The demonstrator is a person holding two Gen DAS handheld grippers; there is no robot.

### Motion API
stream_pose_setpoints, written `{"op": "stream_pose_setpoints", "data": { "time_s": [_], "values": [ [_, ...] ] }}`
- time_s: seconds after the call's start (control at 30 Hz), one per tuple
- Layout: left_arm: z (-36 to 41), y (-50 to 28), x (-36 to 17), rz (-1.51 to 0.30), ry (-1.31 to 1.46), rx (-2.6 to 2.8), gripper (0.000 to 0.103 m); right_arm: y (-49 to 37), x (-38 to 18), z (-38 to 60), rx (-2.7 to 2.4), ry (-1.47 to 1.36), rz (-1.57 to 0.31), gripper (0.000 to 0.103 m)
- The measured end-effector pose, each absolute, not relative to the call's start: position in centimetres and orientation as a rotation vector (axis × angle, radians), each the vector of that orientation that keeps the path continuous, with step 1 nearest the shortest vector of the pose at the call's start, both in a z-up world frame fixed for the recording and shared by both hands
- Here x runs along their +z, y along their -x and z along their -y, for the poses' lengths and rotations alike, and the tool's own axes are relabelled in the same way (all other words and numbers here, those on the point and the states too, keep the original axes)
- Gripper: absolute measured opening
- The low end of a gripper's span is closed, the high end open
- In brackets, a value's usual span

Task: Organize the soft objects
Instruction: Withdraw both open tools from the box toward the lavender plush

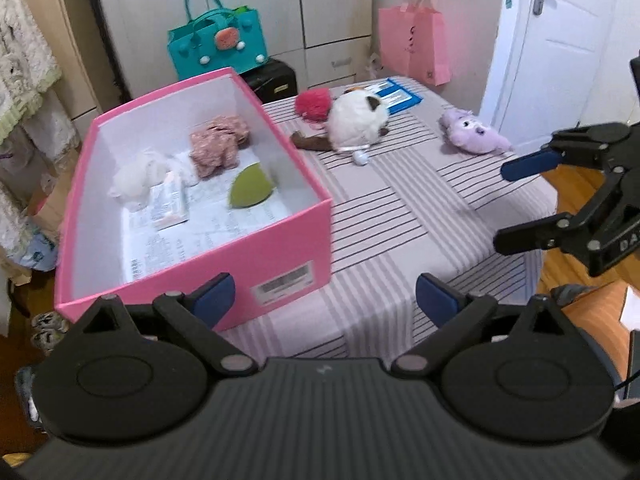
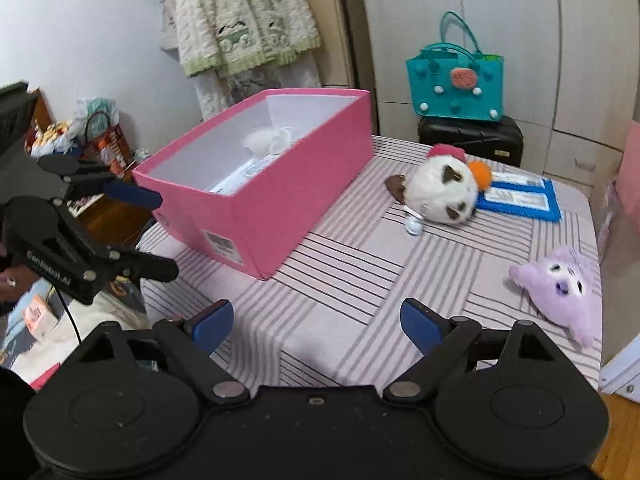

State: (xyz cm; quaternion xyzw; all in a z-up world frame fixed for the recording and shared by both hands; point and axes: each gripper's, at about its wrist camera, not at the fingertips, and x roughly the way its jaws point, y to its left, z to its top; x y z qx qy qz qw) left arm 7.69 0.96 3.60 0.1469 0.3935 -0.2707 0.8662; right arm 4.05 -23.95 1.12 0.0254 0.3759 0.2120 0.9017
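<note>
While I hold both over the striped-cloth bench (image 1: 360,208), my left hand-held gripper (image 1: 325,300) and right hand-held gripper (image 2: 317,322) stand apart, empty; the white-and-brown plush cat (image 1: 358,122) lies far, right of the open pink cardboard box (image 1: 192,264), the lilac plush toy (image 2: 560,284) farther right.
</note>
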Motion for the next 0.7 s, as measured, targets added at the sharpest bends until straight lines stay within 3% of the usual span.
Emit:
{"op": "stream_pose_setpoints", "data": {
  "time_s": [0.53, 0.7],
  "values": [
    [4.2, -7.3, -0.5, -0.767, -0.241, -0.588, 0.098, -4.3, -3.7, 28.4, 0.317, 0.016, -0.709, 0.093],
    [6.5, -7.6, -1.3, -0.745, -0.233, -0.609, 0.098, -3.4, -4.1, 30.1, 0.268, 0.041, -0.596, 0.093]
  ]
}}
